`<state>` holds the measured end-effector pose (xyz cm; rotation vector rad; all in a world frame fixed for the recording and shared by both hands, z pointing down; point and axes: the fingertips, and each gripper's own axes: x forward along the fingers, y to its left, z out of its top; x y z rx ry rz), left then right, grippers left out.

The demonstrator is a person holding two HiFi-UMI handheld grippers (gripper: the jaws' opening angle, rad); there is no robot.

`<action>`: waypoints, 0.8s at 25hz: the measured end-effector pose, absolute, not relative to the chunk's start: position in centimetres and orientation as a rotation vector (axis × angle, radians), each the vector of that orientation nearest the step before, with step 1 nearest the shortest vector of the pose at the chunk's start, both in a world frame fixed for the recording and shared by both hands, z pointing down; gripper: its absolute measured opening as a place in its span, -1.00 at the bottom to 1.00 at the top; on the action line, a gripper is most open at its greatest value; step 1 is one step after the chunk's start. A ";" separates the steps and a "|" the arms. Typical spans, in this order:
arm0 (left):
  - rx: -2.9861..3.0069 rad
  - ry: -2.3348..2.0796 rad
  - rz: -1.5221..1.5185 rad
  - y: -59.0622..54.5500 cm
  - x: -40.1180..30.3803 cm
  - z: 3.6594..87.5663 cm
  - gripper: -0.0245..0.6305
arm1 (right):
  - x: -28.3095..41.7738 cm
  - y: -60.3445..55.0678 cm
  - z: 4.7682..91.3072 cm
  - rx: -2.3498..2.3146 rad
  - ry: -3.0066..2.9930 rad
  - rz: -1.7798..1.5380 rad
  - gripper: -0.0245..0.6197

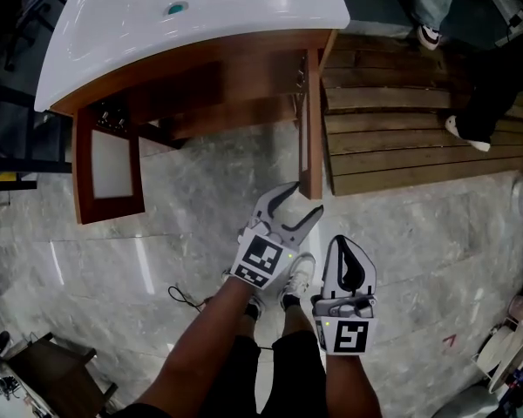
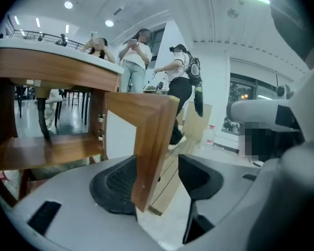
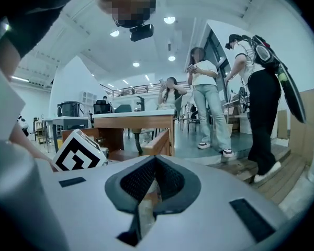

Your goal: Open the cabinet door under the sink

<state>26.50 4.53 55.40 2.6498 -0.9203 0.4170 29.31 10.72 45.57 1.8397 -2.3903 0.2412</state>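
Brown cabinet door (image 1: 314,120), white sink (image 1: 244,7)

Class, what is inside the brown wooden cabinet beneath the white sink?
Past the open wooden door: a brown wooden shelf, a dark pipe standing above it, and metal hinges. From above, the white sink top covers most of the interior.

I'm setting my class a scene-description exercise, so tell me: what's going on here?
A person holding a gripper in each hand faces a wooden vanity with a white sink top. Underneath, the left-hand door stands wide open, and the right-hand door is swung out toward the person. The left gripper has its jaws apart around that door's free edge, not clamped on it. The right gripper is held nearer the person's body, jaws together and empty.
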 end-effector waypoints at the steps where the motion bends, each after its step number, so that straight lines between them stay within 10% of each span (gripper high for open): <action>1: 2.659 -0.912 0.417 4.7 27.3 55.3 -0.12 | 29.8 10.8 45.6 1.837 -2.388 0.236 -0.86; 20: 2.633 -1.060 0.330 6.4 24.8 49.5 -0.21 | 30.2 10.5 43.1 1.758 -2.454 0.147 -0.86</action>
